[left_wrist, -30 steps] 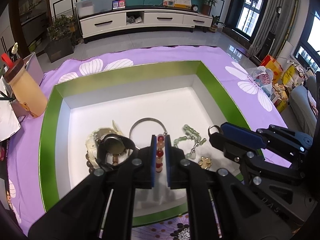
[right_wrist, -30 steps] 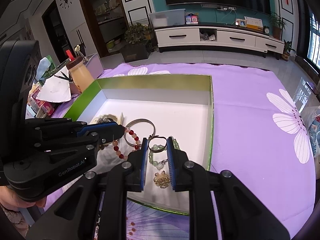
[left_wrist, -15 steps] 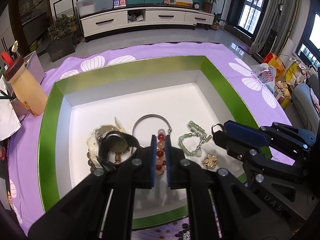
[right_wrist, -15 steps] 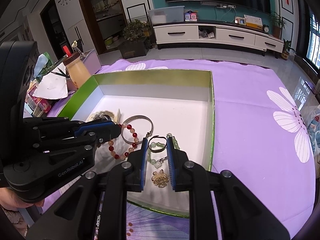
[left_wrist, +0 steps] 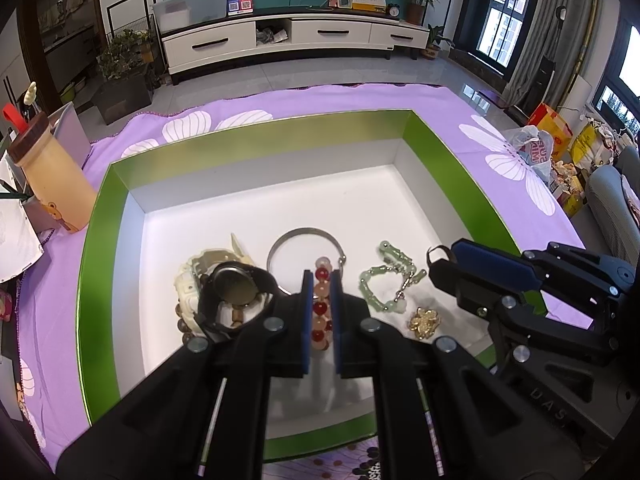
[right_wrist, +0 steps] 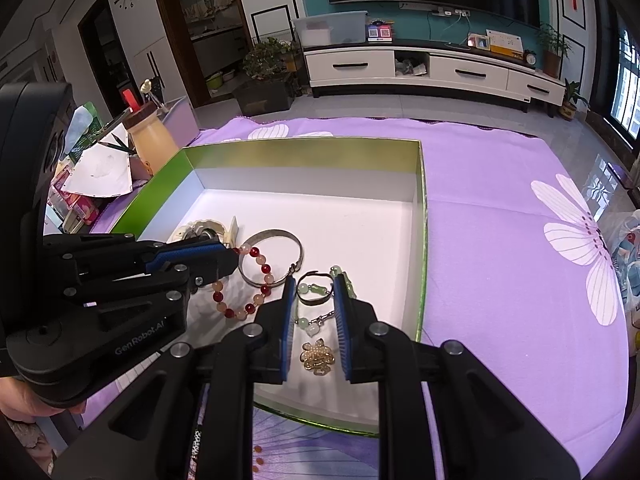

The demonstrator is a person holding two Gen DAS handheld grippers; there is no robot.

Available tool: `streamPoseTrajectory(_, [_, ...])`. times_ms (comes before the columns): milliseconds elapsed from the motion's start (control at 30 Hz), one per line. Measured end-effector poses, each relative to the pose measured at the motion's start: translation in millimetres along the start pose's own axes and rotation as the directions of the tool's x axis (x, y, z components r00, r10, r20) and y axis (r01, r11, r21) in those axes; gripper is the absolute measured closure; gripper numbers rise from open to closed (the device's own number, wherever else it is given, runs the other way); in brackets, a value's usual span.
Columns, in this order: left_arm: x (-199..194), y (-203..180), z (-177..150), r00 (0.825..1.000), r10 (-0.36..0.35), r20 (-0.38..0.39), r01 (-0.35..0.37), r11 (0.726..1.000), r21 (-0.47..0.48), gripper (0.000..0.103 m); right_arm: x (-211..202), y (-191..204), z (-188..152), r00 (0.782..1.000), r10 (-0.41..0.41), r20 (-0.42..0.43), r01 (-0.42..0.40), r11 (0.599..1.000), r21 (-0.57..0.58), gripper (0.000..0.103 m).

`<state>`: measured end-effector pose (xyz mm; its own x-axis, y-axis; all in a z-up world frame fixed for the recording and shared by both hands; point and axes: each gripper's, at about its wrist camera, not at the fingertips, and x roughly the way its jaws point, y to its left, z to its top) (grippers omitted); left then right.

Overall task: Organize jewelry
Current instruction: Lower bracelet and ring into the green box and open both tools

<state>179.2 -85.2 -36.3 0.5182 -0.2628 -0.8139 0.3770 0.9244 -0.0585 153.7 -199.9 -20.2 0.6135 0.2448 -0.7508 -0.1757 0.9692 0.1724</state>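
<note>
A green-walled box (left_wrist: 100,248) (right_wrist: 420,216) with a white floor holds the jewelry. My left gripper (left_wrist: 321,280) (right_wrist: 230,258) is shut on a red and peach bead bracelet (left_wrist: 320,308) (right_wrist: 244,280), held just above the box floor. My right gripper (right_wrist: 315,284) (left_wrist: 442,258) is shut on a thin dark ring (right_wrist: 315,293) (left_wrist: 436,251). On the floor lie a silver bangle (left_wrist: 304,236) (right_wrist: 276,240), a green jade bracelet (left_wrist: 384,284), a gold flower brooch (right_wrist: 318,357) (left_wrist: 425,317), a black watch (left_wrist: 236,284) and a cream bracelet (left_wrist: 188,280).
The box sits on a purple flowered cloth (right_wrist: 500,220). A tan bottle with a brown cap (left_wrist: 48,176) (right_wrist: 154,132), papers and small packets (right_wrist: 80,184) stand left of the box. A plastic bag (left_wrist: 528,148) lies beyond the table's right edge.
Both grippers have lifted and drawn back slightly toward the box's near side, each with its piece still held. The jewelry on the floor has not moved.
</note>
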Motion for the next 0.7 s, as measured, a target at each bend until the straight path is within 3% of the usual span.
streamPoseTrajectory(367, [0.7, 3.2, -1.3, 1.000, 0.006, -0.001, -0.006, 1.000, -0.008, 0.094, 0.0, -0.6, -0.6, 1.000, -0.002, -0.002, 0.003, 1.000, 0.005, 0.084])
streamPoseTrajectory(467, [-0.4, 2.9, -1.9, 1.000, 0.017, 0.005, -0.017, 1.000, -0.006, 0.093, -2.2, -3.5, -1.8, 1.000, -0.002, 0.001, 0.002, 1.000, 0.014, 0.077])
streamPoseTrajectory(700, [-8.9, -2.2, -3.1, 0.999, 0.024, 0.026, -0.024, 1.000, 0.006, 0.072, -10.9, -8.0, -1.9, 1.000, -0.008, 0.020, 0.007, 1.000, 0.024, 0.075])
